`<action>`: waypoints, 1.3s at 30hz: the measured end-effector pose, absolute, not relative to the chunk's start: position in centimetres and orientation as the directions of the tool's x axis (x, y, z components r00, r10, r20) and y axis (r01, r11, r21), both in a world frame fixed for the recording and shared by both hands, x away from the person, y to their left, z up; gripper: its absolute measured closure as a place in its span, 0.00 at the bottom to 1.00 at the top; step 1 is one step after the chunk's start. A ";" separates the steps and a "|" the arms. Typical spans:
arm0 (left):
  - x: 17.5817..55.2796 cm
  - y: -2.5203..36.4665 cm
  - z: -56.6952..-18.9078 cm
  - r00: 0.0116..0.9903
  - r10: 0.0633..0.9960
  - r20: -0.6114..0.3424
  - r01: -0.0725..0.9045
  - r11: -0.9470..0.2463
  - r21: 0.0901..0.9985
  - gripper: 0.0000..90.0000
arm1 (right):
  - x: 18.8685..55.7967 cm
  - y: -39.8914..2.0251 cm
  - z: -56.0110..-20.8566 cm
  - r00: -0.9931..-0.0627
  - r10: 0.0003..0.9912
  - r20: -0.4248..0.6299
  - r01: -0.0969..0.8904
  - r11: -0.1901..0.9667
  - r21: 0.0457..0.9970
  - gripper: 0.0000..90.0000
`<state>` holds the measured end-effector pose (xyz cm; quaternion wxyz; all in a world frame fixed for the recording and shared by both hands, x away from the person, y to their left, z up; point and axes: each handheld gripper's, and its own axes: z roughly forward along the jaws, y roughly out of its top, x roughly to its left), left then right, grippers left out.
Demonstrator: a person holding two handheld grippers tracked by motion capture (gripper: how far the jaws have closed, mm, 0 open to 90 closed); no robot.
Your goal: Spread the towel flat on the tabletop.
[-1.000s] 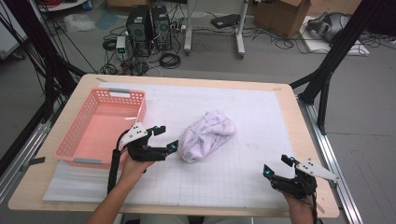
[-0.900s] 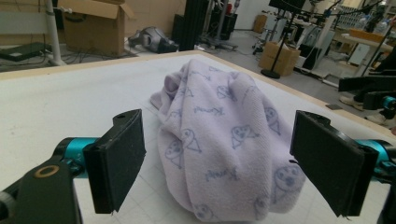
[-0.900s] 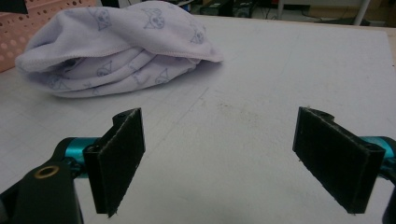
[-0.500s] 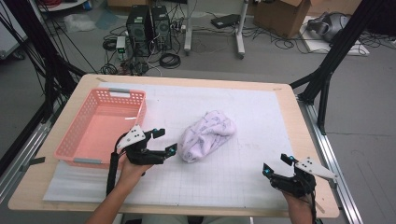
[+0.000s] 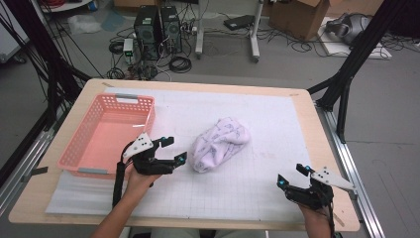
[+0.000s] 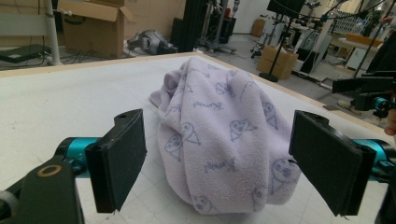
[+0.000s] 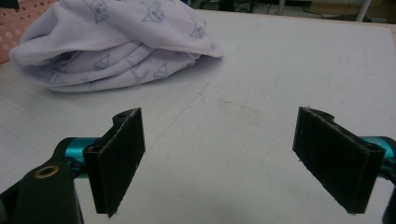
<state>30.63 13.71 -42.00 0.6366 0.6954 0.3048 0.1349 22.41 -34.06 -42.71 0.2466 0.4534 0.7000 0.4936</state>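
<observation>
One crumpled lilac towel [image 5: 219, 144] lies near the middle of the table [image 5: 317, 144], on the white gridded mat [image 5: 237, 183] that covers most of the top. In the high view its pattern is only a faint blur; the left gripper view brings out small printed faces and words on the pile [image 6: 224, 135], and the right gripper view shows a hemmed edge folded over the layers beneath [image 7: 116, 44]. That last view cuts the cloth off at its top and left edges, so the far end is hidden there.

The left gripper [image 5: 171, 151] sits just beside the towel's near-left end, jaws spread wide and holding nothing. Seen along its own jaws [image 6: 219, 163], the cloth fills the gap between the two pads, though whether either pad touches the fabric is hard to tell. The person's left hand [image 5: 136, 178] grips it from below, the forearm running off the bottom edge.

The right gripper [image 5: 294, 176] rests near the table's front right corner, well apart from the towel, jaws likewise wide and empty; its own view [image 7: 219, 158] shows bare mat between the pads, with faint smudges.

A pink basket [image 5: 79, 163] stands along the left edge of the table, just beside the left gripper; a corner of it [image 7: 18, 14] peeks in behind the towel in the right gripper view.
</observation>
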 end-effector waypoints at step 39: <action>32.0 11.5 -43.6 0.768 0.626 -0.134 0.347 -0.232 0.909 0.52 | 24.1 -31.7 -43.7 -0.562 0.826 0.043 0.417 0.238 0.877 0.17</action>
